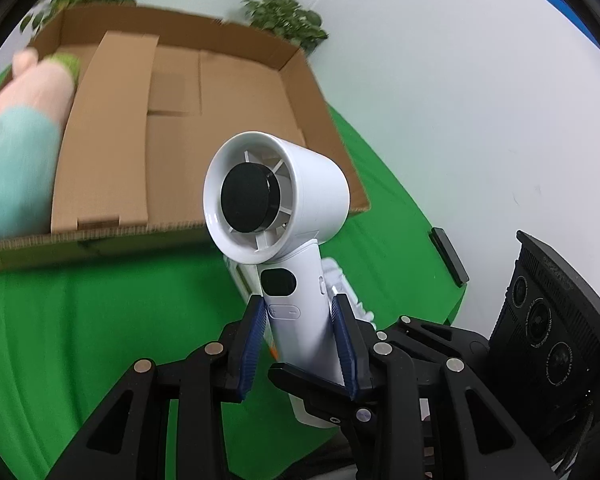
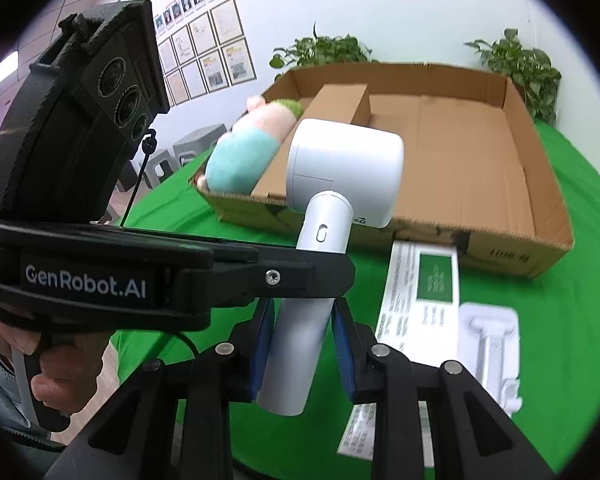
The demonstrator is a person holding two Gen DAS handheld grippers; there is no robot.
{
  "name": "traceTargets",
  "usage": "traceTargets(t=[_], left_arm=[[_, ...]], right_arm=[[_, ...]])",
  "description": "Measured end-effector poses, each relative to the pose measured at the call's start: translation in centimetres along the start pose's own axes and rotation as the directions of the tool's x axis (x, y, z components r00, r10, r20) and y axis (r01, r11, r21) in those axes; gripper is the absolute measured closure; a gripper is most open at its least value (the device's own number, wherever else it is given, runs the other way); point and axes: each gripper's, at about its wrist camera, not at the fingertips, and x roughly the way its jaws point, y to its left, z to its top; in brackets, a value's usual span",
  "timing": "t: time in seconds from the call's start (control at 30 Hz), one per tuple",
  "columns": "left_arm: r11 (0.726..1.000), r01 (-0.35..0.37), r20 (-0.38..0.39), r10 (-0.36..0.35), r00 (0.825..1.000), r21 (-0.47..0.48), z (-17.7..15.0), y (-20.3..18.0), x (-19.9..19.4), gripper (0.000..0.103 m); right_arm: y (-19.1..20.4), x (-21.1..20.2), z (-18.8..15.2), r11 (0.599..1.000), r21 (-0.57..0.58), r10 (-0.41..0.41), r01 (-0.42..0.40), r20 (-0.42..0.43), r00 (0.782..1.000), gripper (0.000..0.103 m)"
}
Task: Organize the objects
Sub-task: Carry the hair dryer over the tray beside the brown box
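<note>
Both grippers clamp the handle of a white handheld fan (image 1: 278, 200), lifted above a green tablecloth (image 1: 100, 320) just in front of an open cardboard box (image 1: 204, 92): the left gripper (image 1: 300, 344) pinches it between blue pads (image 1: 346, 340), the right gripper (image 2: 302, 344) lower on the same handle. Inside the box, at its left end, lies a plush toy (image 2: 248, 144). Near the box's front wall, to the right of the fan, a white packaging tray (image 2: 490, 352) and a printed carton (image 2: 416, 300) lie on the cloth.

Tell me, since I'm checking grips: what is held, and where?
Both grippers, left and right, clamp the white handheld fan by its handle, heads-up above the green table.
</note>
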Motion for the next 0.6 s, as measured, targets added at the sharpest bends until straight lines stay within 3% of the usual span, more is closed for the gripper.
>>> traceTargets(t=[0.6], left_arm=[[0.991,-0.042,0.125,0.027,0.992,0.124,5.0,-3.9,-4.1,0.072]], right_arm=[[-1.3,-0.8,6.2,0.998,-0.043,-0.036,0.043,0.161,0.986,0.076]])
